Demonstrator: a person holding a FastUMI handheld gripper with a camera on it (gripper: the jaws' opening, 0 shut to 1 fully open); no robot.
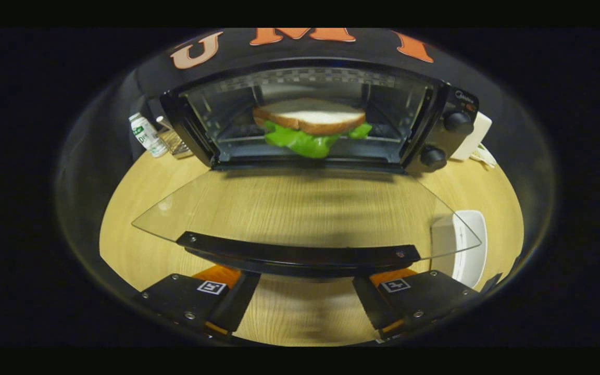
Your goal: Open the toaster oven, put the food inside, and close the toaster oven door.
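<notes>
**Sandwich in the oven, door lying wide open**

Gripper view: the gripper (305,307) sits low over the wooden table (138,208), its two fingers spread well apart with nothing between them but bare tabletop. Just ahead of the fingertips runs the dark handle (300,253) of the glass door (305,203). The door is folded all the way down and lies flat, its handle edge toward the fingers and its hinge edge away at the oven's mouth. The handle's long axis runs crosswise, spanning the gap from one finger to the other.

Beyond the door stands the toaster oven (435,135), its opening facing straight back at the gripper. Inside on the rack sits the sandwich (310,119), its long side lying across the opening, bread on top and green lettuce spilling out toward the door. Two knobs (446,139) sit on the panel beyond the right finger.

Off beyond the left finger, beside the oven, stands a small bottle (146,134). Near the right finger, under the door's corner, lies a white plate (472,250).
</notes>
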